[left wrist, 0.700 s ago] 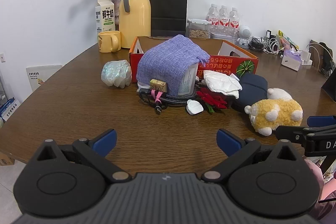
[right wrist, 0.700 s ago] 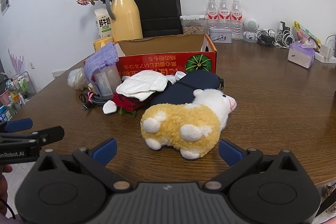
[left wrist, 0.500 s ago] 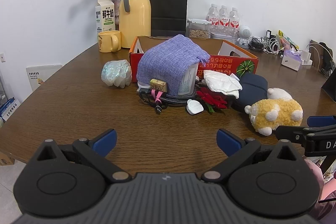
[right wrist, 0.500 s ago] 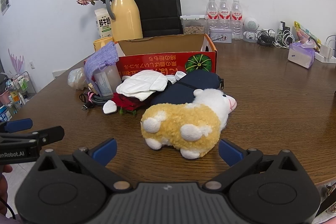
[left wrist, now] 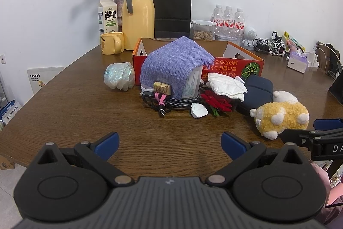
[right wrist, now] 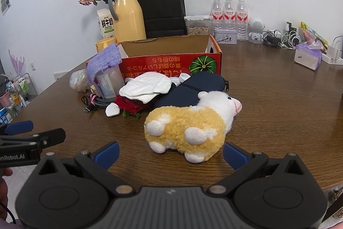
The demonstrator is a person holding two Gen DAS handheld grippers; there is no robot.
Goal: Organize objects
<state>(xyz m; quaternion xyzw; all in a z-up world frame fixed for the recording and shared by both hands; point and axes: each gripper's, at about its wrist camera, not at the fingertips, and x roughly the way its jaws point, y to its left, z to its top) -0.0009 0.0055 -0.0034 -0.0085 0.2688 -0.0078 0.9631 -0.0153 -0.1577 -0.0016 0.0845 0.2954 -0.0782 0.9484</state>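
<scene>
Brown wood: the worktop (left wrist: 64, 104) carries everything, seen first from the left wrist.
Left tongs (left wrist: 169, 144): wide open, empty, blue tips above bare wood, well in front of the red box (left wrist: 233, 62).
Purple knitted pouch (left wrist: 173, 64): leans over a clear bottle, touching the box's front wall.
Black cable (left wrist: 171, 102): coiled on the wood in front of the pouch.
White cloth (left wrist: 225, 85): in front of the box, lying partly on a dark blue case (left wrist: 258, 88).
Plush sheep (left wrist: 280, 115): in front of the box towards its right end, beside the case, lying on its side.
Right tongs, side view (left wrist: 300, 132): near the sheep.

Right wrist view.
Right tongs (right wrist: 170, 152): wide open, empty.
Sheep (right wrist: 188, 123): just ahead of the tips and between their lines, not touched, well in front of the box (right wrist: 171, 62).
Left tongs (right wrist: 32, 132): at the left edge, far in front of the box.
</scene>
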